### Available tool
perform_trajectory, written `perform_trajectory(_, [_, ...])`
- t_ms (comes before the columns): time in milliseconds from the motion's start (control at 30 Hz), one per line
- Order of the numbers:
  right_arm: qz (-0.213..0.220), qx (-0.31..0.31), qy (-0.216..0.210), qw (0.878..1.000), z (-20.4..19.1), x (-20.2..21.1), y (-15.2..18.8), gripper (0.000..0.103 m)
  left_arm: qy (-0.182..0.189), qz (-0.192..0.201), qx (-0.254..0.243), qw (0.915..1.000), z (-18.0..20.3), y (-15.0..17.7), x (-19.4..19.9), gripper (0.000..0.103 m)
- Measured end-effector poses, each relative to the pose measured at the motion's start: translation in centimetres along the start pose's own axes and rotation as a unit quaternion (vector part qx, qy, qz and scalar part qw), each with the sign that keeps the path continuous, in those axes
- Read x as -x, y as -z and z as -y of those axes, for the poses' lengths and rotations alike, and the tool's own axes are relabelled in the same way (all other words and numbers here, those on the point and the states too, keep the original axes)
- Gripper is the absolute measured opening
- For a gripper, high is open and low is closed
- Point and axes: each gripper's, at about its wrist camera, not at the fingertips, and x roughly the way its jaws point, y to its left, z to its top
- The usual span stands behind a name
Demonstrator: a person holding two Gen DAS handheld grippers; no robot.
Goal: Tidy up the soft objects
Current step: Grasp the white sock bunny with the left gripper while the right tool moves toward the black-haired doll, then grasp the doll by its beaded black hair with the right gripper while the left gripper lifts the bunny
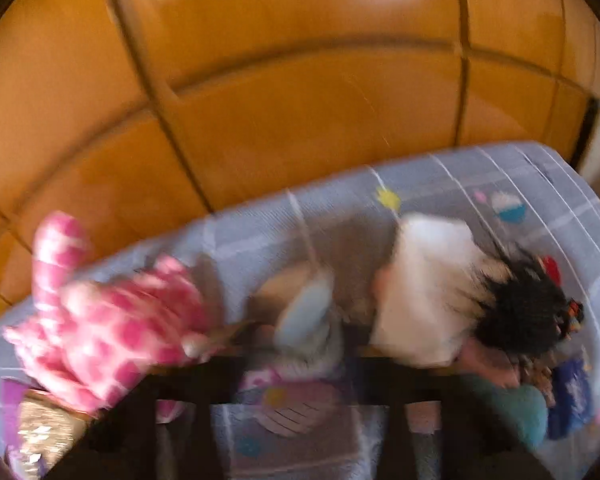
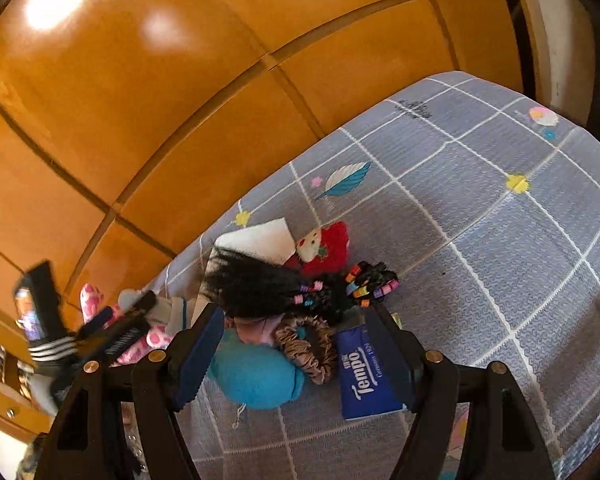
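Note:
A heap of soft things lies on a grey grid-patterned mat (image 2: pixel 480 240). In the right wrist view my right gripper (image 2: pixel 296 354) is open above a teal plush ball (image 2: pixel 256 376), a brown satin scrunchie (image 2: pixel 308 344) and a blue Tempo tissue pack (image 2: pixel 360 376). Behind them lie a black wig with coloured beads (image 2: pixel 284 288), a red plush doll (image 2: pixel 324 246) and a white cloth (image 2: pixel 260 238). The left wrist view is blurred: a pink-and-white plush (image 1: pixel 100 320) sits at the left, a light blue soft item (image 1: pixel 308 316) in the middle. My left gripper (image 1: pixel 304 408) shows as dark fingers with a wide gap.
Orange wooden cabinet doors (image 2: pixel 180 100) stand along the mat's far edge. A sequined gold item (image 1: pixel 44 436) lies at the left wrist view's lower left. The left gripper body with a phone (image 2: pixel 32 312) shows at the left of the right wrist view.

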Motion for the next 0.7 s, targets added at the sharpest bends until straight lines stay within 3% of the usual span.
perform_trajectory(233, [0.037,-0.093,0.001,0.995,3.6,1.3,-0.8,0.072,0.061,0.024,0.009,0.9978,0.2,3.8,4.0,0.007])
perform_trajectory(400, [0.007,-0.109,-0.013,0.994,4.2,0.2,-0.8,0.059,0.097,0.042,0.015,0.9942,0.5,7.5,8.5,0.007])
perform_trajectory(533, [-0.04,-0.125,-0.056,0.99,4.2,-1.4,-0.3,0.059,0.12,0.049,0.014,0.9914,0.7,10.4,10.9,0.007])
perform_trajectory(700, [-0.055,-0.159,-0.089,0.982,4.5,-2.0,0.1,0.06,0.137,0.059,0.0,0.9888,0.7,13.2,13.5,0.007])
